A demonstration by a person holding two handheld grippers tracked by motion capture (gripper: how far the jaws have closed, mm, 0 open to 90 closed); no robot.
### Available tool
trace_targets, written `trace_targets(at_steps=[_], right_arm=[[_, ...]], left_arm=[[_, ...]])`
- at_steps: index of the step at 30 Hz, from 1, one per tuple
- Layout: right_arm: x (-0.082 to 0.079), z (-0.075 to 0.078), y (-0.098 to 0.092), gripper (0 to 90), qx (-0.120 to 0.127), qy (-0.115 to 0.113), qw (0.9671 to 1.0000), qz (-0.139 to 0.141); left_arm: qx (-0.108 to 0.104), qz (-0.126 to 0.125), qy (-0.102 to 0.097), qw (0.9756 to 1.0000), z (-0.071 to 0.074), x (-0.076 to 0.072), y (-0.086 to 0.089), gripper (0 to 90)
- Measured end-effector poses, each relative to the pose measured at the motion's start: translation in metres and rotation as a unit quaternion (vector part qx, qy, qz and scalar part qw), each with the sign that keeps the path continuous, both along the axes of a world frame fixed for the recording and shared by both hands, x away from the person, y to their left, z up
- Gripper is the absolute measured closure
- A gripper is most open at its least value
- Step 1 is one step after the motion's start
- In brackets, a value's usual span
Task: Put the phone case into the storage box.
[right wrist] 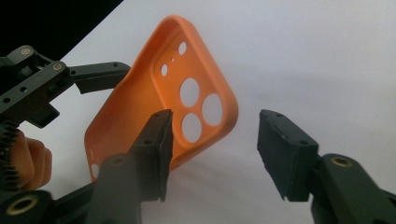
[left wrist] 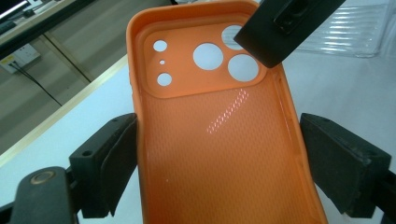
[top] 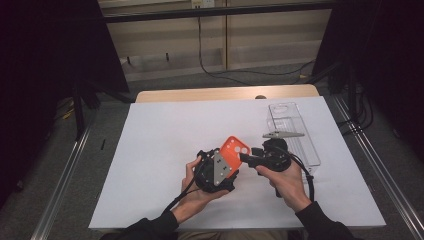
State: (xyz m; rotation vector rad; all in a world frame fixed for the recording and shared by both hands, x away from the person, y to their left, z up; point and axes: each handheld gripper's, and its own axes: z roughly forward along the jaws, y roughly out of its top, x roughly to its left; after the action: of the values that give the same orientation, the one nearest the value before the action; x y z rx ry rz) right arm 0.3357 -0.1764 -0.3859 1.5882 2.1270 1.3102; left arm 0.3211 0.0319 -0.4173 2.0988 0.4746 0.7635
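Nearest, left gripper (top: pixel 218 172) clamped on the long sides of an orange phone case (top: pixel 234 151), held tilted above the near middle of the white table (top: pixel 165 145), camera cut-outs at the far, upper end. Just right of it, right gripper (top: pixel 245 157) half open around the case's camera corner, one jaw over the inner face, the other apart from the outer edge; pads not pressing. Farther right, clear plastic tray (top: pixel 295 132) lying flat, with a grey flat piece (top: pixel 282 134) across it.

Risks, as a guess: soft case flexing and popping out of the left grip under a hard corner pinch; slipping off the rounded rim with too shallow a bite; dropping if the left lets go early.

No brand, label or writing legible anywhere.
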Motion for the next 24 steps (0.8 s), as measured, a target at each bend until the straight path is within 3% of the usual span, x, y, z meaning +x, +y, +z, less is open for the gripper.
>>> trace_targets(at_steps=[9, 17, 24], right_arm=[[0.0045, 0.0017, -0.0031, 58.3, 0.03, 0.039, 0.9987, -0.017], [0.008, 0.0028, -0.0042, 68.4, 0.06, 0.075, 0.9948, -0.035], [0.0085, 0.0022, -0.0036, 73.5, 0.074, 0.089, 0.9921, -0.049]], left_arm=[[0.003, 0.002, -0.007, 1.0, 0.0001, -0.0015, -0.0011, 14.2], [0.009, 0.003, -0.013, 0.9999, -0.0005, -0.0027, -0.0034, 14.2], [0.011, 0.006, -0.024, 0.9996, 0.0004, -0.0053, -0.0062, 14.2]])
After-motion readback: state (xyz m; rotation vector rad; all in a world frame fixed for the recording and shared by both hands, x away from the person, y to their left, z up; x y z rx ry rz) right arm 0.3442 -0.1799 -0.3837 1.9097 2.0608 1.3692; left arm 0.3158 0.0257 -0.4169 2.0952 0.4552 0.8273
